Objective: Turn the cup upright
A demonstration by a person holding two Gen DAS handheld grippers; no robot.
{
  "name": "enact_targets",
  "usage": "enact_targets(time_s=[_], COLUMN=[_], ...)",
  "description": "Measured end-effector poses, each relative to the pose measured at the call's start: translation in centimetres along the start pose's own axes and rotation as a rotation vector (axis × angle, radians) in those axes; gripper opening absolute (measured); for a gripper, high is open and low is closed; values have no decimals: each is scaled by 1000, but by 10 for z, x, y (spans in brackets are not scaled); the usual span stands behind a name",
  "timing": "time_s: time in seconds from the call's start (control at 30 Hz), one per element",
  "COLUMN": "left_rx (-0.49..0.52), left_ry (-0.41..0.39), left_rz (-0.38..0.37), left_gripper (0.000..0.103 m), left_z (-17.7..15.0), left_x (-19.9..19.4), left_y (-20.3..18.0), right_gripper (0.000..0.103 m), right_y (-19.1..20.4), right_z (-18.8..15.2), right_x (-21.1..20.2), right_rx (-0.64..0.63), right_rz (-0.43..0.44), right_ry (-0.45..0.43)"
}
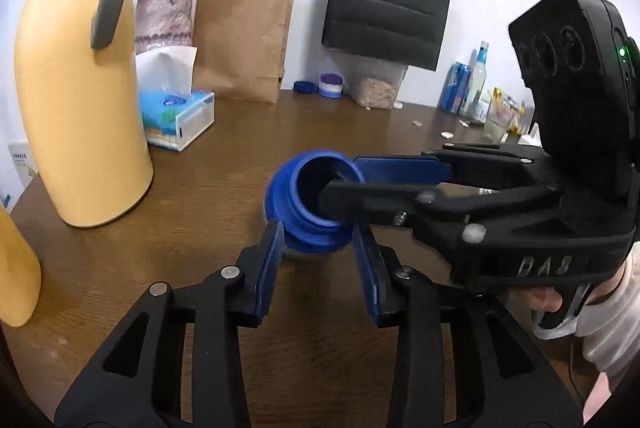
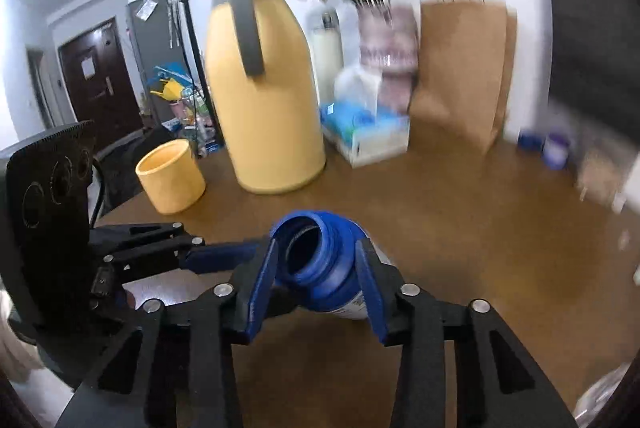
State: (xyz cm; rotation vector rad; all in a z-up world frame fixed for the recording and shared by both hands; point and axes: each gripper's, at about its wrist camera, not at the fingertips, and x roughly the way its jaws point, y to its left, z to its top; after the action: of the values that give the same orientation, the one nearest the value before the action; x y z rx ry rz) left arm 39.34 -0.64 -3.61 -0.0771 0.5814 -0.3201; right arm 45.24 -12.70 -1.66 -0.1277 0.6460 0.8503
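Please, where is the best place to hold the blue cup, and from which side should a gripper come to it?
Probably the wide body of the blue cup, below the stepped neck, approached from the side with a finger on each flank. The cup is tilted, its open mouth turned toward the cameras, and the neck is narrow and ridged, so the broader wall offers flatter contact. The right gripper already straddles it there; the left gripper brackets the neck.

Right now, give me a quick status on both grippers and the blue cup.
Right gripper clamped on blue cup, cup tilted, mouth open, not upright. Left gripper open, straddling the cup. Yellow jug stands behind, clear.
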Motion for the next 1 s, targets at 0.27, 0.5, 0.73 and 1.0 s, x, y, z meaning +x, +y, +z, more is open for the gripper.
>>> enact_targets(time_s=[0.27, 0.5, 0.73, 1.0], left_rx=[36, 26, 37, 5], left_ry=[32, 24, 94, 145], left_rz=[7, 32, -33, -42], left_gripper=[43, 44, 43, 46], left_z=[5, 28, 34, 25], left_x=[21, 26, 12, 25], left_y=[-9, -13, -24, -26], right_gripper=[39, 39, 39, 39], right_y=[-19, -48, -56, -62], right_z=[-4, 11, 5, 3], right_x=[2, 0, -18, -15], right_rx=[77, 248, 357, 421], right_rz=[29, 107, 164, 149], right_ry=[40, 53, 88, 126])
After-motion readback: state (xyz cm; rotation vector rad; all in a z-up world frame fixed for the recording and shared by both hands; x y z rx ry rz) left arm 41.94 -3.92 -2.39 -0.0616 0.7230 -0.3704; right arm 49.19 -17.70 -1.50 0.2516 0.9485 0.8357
